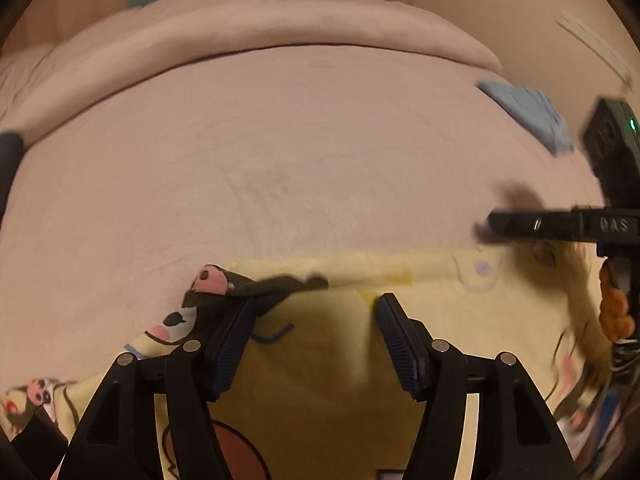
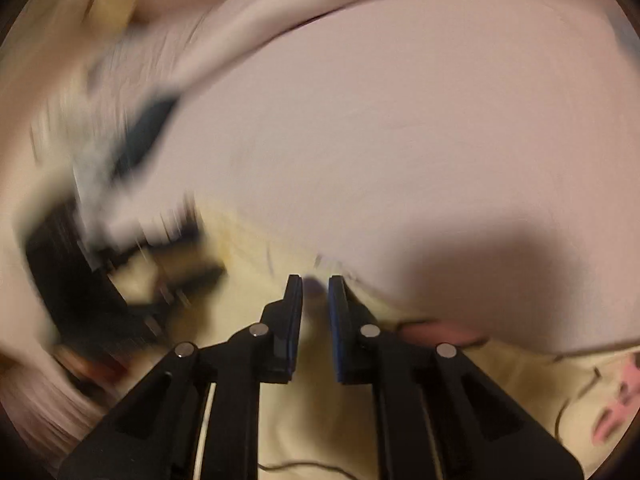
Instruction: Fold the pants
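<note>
Pale yellow pants [image 1: 320, 360] with a cartoon print lie on the pink bed, their far edge running across the left wrist view. My left gripper [image 1: 316, 304] hovers just over that edge with its jaws wide apart and nothing pinched; its left finger [image 1: 236, 332] sits beside a dark printed fold. My right gripper [image 1: 486, 228] reaches in from the right, above the same edge. In the right wrist view my right gripper [image 2: 315, 282] shows a narrow gap over the pants [image 2: 320, 420], and no cloth is seen between the pads.
A pink sheet [image 1: 300, 152] covers the bed, and a folded pink duvet [image 1: 280, 28] lies along the far side. A small blue cloth [image 1: 528, 116] rests at the right. The left of the right wrist view is badly blurred, with dark shapes [image 2: 72, 280].
</note>
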### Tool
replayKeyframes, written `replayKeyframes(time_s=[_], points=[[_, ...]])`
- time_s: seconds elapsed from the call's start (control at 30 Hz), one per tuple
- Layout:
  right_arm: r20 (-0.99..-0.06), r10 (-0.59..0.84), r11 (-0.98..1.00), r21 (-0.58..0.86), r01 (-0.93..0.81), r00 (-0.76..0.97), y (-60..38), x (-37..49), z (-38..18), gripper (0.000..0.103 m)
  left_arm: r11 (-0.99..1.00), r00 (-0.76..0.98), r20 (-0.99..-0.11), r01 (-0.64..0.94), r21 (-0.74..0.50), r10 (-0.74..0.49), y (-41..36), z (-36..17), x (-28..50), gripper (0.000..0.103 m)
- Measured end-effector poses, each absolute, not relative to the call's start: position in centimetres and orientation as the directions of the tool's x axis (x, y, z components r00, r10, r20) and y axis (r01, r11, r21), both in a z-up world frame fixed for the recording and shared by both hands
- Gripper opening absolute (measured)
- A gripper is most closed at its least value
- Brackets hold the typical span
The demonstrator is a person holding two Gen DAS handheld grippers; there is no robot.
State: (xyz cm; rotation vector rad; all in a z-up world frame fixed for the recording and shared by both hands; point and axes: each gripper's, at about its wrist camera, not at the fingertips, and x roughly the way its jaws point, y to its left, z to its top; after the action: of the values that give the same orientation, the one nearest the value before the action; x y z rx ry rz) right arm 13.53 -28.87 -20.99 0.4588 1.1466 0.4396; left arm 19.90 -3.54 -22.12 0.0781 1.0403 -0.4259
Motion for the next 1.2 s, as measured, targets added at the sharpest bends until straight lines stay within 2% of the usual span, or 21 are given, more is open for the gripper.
replayKeyframes(time_s=[0.03, 0.07, 0.1, 0.17, 0.23, 0.3, 0.33, 0.5, 0.7, 0.9, 1.2], points=[[-0.768, 0.507, 0.844, 0.535, -0.044, 0.391, -30.1, 13.9, -20.5, 0.032, 0.918, 0.429, -0.849, 0.368, -0.147, -0.308, -3.4, -21.5, 19.7, 0.063], [-0.784, 0.437, 0.876, 0.483, -0.010, 0.440, -31.2, 13.8, -19.5, 0.034, 0.916, 0.432, -0.844, 0.370, -0.156, -0.318, -3.4, -20.9, 19.6, 0.063], [-0.769, 0.427, 0.874, 0.486, 0.001, 0.475, -32.6, 13.3, -18.2, 0.034, 0.910, 0.436, -0.836, 0.382, -0.164, -0.334, -3.8, -20.5, 18.3, 0.063], [-0.709, 0.479, 0.829, 0.559, -0.002, 0.517, -36.0, 11.0, -15.9, 0.039, 0.893, 0.427, -0.825, 0.409, -0.191, -0.371, -6.2, -19.8, 16.9, 0.063], [-0.674, 0.453, 0.820, 0.572, 0.024, 0.584, -39.9, 7.2, -13.7, 0.054, 0.863, 0.401, -0.804, 0.438, -0.254, -0.440, -7.7, -19.0, 15.9, 0.064], [-0.658, 0.395, 0.819, 0.568, 0.078, 0.642, -43.5, 3.6, -12.5, 0.059, 0.828, 0.366, -0.787, 0.470, -0.305, -0.497, -9.8, -18.7, 15.1, 0.069], [-0.653, 0.359, 0.809, 0.574, 0.126, 0.667, -45.8, 1.3, -12.1, 0.059, 0.808, 0.343, -0.781, 0.493, -0.324, -0.522, -11.2, -18.7, 15.2, 0.073], [-0.676, 0.222, 0.744, 0.583, 0.327, 0.702, -52.3, -7.8, -12.8, 0.061, 0.709, 0.246, -0.779, 0.624, -0.328, -0.577, -19.8, -18.3, 13.0, 0.074], [-0.692, 0.230, 0.648, 0.633, 0.423, 0.684, -54.1, -12.2, -16.9, 0.061, 0.605, 0.104, -0.750, 0.667, -0.435, -0.653, -25.1, -18.4, 10.7, 0.074], [-0.583, 0.259, 0.576, 0.733, 0.362, 0.770, -54.2, -11.8, -18.3, 0.061, 0.627, 0.088, -0.781, 0.655, -0.423, -0.619, -29.0, -20.3, 10.3, 0.074], [-0.572, 0.218, 0.626, 0.703, 0.336, 0.791, -54.2, -8.9, -18.6, 0.059, 0.664, 0.083, -0.791, 0.600, -0.446, -0.606, -29.1, -21.8, 11.2, 0.074]])
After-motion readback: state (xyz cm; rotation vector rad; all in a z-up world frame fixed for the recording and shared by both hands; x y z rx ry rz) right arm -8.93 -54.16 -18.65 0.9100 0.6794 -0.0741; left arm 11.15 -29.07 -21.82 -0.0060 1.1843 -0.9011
